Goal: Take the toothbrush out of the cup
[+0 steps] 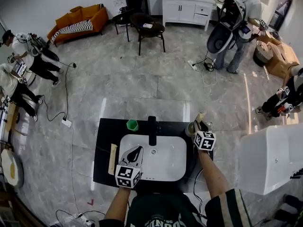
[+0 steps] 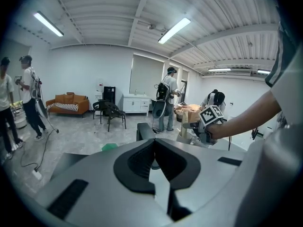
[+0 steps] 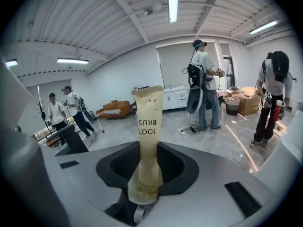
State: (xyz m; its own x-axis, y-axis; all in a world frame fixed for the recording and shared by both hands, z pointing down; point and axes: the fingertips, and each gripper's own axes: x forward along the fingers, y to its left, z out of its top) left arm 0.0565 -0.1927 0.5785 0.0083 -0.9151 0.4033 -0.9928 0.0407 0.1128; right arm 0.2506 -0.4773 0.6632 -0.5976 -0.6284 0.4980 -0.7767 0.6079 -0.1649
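Note:
A toothbrush in a beige paper packet (image 1: 200,116) stands upright in a pale cup (image 1: 190,129) at the back right corner of the black counter (image 1: 104,169). My right gripper (image 1: 199,126) is at that cup. In the right gripper view the packet (image 3: 148,141) rises between the two black pads, which press on its sides, so the right gripper (image 3: 147,148) is shut on it. My left gripper (image 1: 136,151) hovers over the left part of the white basin (image 1: 165,167). Its jaws (image 2: 154,141) meet at the tips with nothing between them.
A black faucet (image 1: 152,129) stands behind the basin, with a green cup (image 1: 132,124) to its left. A beige stick-like item (image 1: 112,159) lies on the counter's left side. A white unit (image 1: 270,155) stands to the right. People, a chair (image 1: 150,32) and cables are on the floor beyond.

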